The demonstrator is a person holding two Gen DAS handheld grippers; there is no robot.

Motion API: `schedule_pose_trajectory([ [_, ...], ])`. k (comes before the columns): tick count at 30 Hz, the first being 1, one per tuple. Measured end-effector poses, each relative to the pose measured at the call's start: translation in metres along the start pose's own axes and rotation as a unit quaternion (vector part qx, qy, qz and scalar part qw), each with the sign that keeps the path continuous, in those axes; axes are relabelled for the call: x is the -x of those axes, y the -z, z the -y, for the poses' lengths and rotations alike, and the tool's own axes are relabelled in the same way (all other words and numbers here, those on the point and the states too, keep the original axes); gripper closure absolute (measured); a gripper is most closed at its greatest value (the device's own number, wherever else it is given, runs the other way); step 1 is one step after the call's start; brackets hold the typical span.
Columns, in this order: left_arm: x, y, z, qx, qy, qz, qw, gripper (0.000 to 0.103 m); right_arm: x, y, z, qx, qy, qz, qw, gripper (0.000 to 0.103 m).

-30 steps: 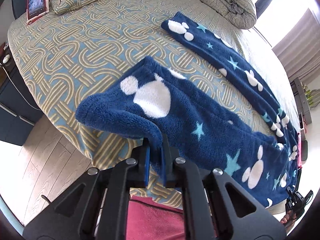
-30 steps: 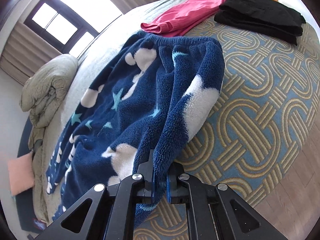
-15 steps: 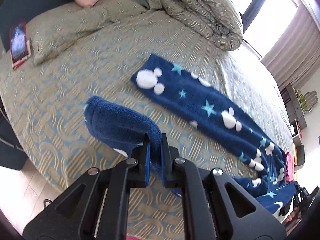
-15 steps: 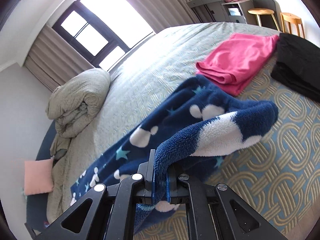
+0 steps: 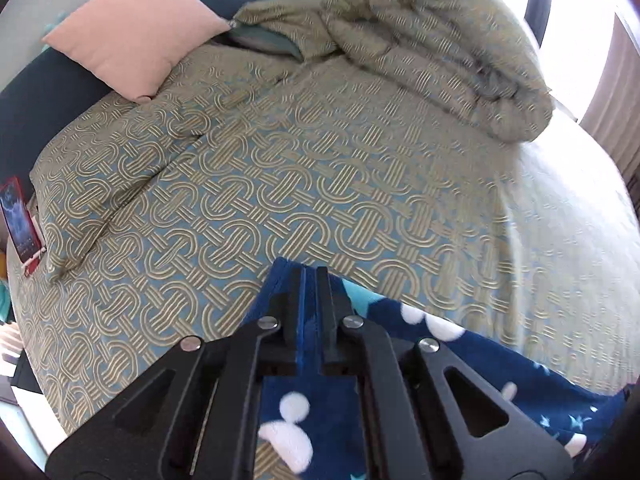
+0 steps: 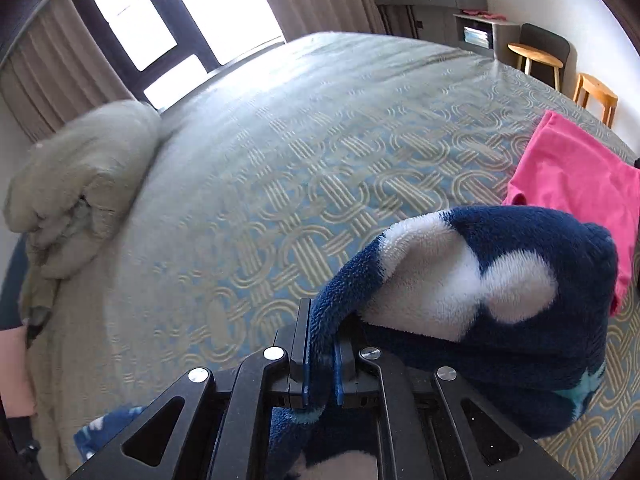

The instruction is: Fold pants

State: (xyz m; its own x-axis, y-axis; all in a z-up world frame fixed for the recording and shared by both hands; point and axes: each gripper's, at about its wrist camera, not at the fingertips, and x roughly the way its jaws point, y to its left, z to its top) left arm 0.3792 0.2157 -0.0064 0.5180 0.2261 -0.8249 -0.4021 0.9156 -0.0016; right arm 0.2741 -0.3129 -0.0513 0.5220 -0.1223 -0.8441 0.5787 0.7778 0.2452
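Here, blue pants (image 5: 460, 344) lengthwise rightward across bed (image 5: 280, 184), each hand-held gripper (image 5: 311, 280) (image 6: 322, 344) clamped on fleece.

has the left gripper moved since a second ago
Yes. The left gripper, shut on the navy fleece pants, has swung toward the peach square pillow.
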Motion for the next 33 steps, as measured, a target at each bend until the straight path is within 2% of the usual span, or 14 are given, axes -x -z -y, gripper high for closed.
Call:
schedule_pose_trajectory([
  [3,-0.016,0.015,0.012,-0.037,0.034,-0.019,0.9985,0.095,-0.031,0.005,-0.011,0.034,0.048,-0.036,0.998,0.088],
  [5,-0.025,0.032,0.022,-0.091,0.026,-0.027,0.9951,0.08,-0.029,0.013,-0.009,0.054,0.04,-0.026,0.997,0.078],
  [7,-0.037,0.045,0.028,-0.137,0.0,-0.035,0.9899,0.047,-0.025,0.016,-0.008,0.068,0.038,-0.025,0.997,0.066],
  [9,-0.043,0.051,0.028,-0.168,-0.029,-0.018,0.9853,0.042,-0.013,0.014,-0.003,0.073,0.034,-0.03,0.996,0.055],
  [12,-0.055,0.052,0.02,-0.193,-0.06,-0.005,0.9793,0.038,0.017,0.016,-0.004,0.078,0.004,-0.015,0.997,0.049],
  [16,-0.065,0.047,0.004,-0.185,-0.029,-0.021,0.9822,0.036,0.06,0.037,-0.027,0.145,-0.036,0.014,0.989,0.041],
  [18,-0.071,0.047,0.0,-0.187,-0.01,-0.031,0.9818,0.036,0.073,0.059,-0.048,0.219,-0.059,0.008,0.974,0.04],
  [22,-0.086,0.051,0.006,-0.208,0.026,-0.061,0.9758,0.036,0.083,0.118,-0.095,0.368,-0.081,-0.004,0.926,0.04],
  [24,-0.094,0.053,0.009,-0.216,0.035,-0.073,0.973,0.036,0.084,0.143,-0.11,0.412,-0.086,-0.01,0.907,0.04],
  [27,-0.103,0.054,0.009,-0.206,0.051,-0.087,0.9734,0.037,0.085,0.168,-0.126,0.448,-0.087,-0.011,0.89,0.04],
  [29,-0.106,0.053,0.004,-0.18,0.088,-0.101,0.9745,0.057,0.085,0.178,-0.133,0.464,-0.093,-0.017,0.881,0.04],
  [30,-0.106,0.054,0.003,-0.166,0.118,-0.115,0.9722,0.083,0.084,0.18,-0.136,0.471,-0.095,-0.02,0.877,0.04],
  [31,-0.104,0.054,0.003,-0.155,0.135,-0.121,0.9711,0.092,0.084,0.184,-0.14,0.475,-0.096,-0.02,0.874,0.04],
  [33,-0.093,0.059,0.01,-0.178,0.128,-0.101,0.9704,0.094,0.081,0.185,-0.146,0.479,-0.1,-0.022,0.872,0.04],
])
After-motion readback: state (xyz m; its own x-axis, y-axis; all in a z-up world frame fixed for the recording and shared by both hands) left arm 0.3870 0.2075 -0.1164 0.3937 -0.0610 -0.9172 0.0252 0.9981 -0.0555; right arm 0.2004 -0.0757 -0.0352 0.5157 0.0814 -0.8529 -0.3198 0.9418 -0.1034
